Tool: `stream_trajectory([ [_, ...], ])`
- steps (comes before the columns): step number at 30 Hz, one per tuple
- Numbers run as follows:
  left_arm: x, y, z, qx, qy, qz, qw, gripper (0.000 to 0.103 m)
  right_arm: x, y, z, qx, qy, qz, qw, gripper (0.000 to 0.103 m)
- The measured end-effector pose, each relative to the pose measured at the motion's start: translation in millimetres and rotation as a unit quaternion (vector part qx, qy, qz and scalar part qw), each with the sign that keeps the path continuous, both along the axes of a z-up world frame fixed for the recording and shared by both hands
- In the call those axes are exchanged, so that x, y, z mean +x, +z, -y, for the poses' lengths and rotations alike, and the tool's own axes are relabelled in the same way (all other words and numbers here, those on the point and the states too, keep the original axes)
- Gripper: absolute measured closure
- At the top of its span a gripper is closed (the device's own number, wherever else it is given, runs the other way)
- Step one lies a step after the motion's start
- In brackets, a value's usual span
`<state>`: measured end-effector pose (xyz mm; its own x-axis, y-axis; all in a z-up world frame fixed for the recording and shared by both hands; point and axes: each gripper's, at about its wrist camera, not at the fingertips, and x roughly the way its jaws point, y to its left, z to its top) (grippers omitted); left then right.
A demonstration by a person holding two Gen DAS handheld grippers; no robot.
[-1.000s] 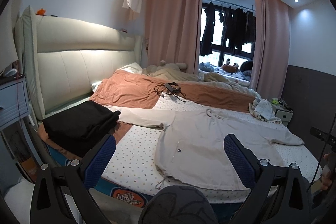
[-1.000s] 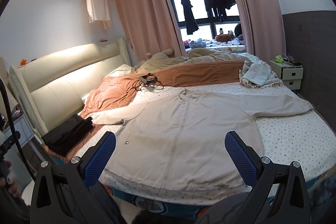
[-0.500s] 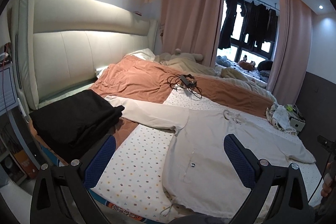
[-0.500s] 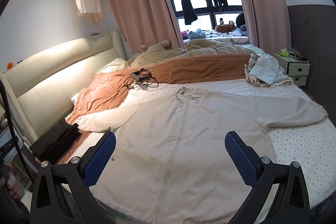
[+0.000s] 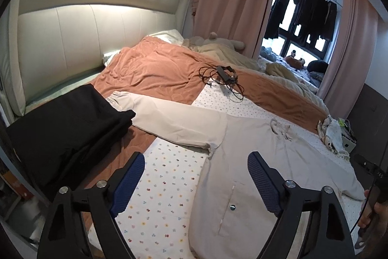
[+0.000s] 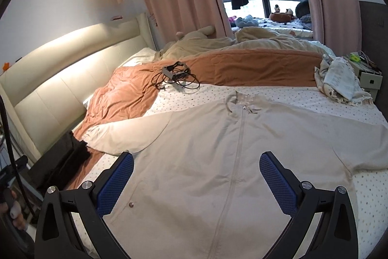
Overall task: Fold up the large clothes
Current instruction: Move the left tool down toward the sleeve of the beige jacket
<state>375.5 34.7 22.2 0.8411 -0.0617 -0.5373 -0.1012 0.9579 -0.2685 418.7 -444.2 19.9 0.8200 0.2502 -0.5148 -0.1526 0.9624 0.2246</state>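
A large beige zip-up jacket lies spread flat, front up, on the bed, sleeves out to both sides. It also shows in the left wrist view, with its left sleeve reaching toward the headboard. My left gripper is open and empty above the jacket's left side, near the armpit. My right gripper is open and empty above the jacket's lower front, straddling the zip.
A folded black garment lies on the bed's left edge, touching the sleeve cuff. A black charger with cables sits on the orange blanket. A crumpled cloth lies by the nightstand. The white headboard stands at the left.
Both grippers have moved forward and down over the bed, so the jacket looks much closer. Both stay open and empty.
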Motion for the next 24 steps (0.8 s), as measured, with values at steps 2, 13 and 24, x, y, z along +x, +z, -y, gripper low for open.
stream_trajectory([
  [2, 21, -8, -4, -0.009, -0.001, -0.015, 0.9998, 0.02, 20, -6, -6, 0.01, 0.011, -0.01, 1.0, 0.001],
  [13, 128, -53, -26, -0.055, 0.007, -0.089, 0.9945, 0.041, 120, -33, -43, 0.011, 0.037, -0.054, 0.998, 0.017],
  [24, 217, -122, -46, -0.065, 0.028, -0.156, 0.9852, 0.045, 188, -82, -86, -0.019, 0.075, -0.089, 0.993, 0.043],
])
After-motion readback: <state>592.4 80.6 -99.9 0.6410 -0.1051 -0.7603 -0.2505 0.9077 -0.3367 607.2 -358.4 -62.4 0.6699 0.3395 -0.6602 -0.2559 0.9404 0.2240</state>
